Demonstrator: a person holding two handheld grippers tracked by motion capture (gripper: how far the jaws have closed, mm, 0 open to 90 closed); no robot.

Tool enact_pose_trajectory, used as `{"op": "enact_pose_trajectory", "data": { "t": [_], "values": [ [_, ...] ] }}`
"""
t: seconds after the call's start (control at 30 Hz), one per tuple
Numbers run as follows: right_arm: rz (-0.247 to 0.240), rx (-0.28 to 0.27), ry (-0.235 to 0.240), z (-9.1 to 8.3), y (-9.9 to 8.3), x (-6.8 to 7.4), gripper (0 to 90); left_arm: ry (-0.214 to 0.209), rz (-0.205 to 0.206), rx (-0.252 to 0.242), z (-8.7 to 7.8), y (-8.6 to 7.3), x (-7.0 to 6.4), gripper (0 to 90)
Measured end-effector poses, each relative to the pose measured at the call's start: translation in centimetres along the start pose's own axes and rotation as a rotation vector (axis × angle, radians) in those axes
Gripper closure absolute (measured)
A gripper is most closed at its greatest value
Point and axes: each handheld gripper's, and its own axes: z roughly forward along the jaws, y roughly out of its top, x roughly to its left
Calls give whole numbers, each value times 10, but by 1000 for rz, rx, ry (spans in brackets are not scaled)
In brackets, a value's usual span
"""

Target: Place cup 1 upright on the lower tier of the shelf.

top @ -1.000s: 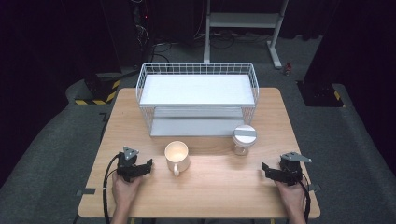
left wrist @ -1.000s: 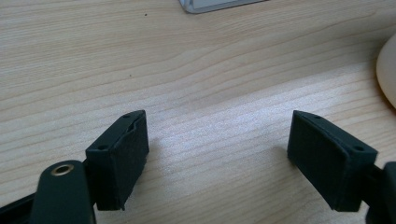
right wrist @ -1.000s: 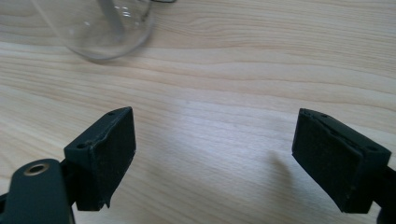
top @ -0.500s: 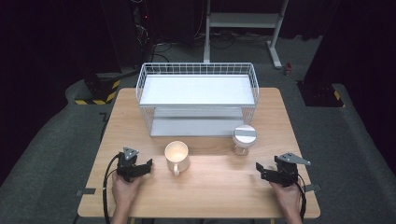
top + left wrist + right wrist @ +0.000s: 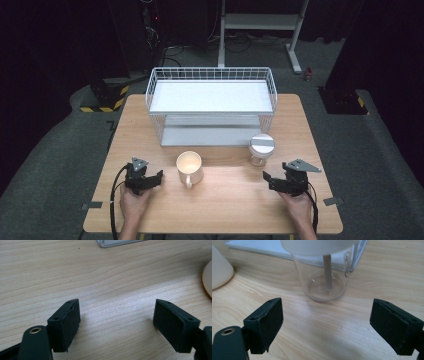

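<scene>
The right gripper (image 5: 274,181) has edged left toward the clear jar (image 5: 261,149) — jaws spread wide, empty (left gripper (image 5: 150,179) likewise, idle near the mug (image 5: 189,168)) — a jar grasp looks next.

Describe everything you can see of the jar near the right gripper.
The jar is small, round and clear, glass or plastic by its look, with a white lid on top. It seems empty. It stands upright on the table, just before the wire rack at its right end. The open right gripper points towards it without touching.
</scene>
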Motion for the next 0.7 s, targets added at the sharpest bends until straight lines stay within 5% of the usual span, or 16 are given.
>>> {"op": "enact_pose_trajectory", "data": {
  "t": [0.7],
  "values": [
    [-26,-32,-35,25,26,14,98,0,-2,1,0,0,0,223]
  ]
}}
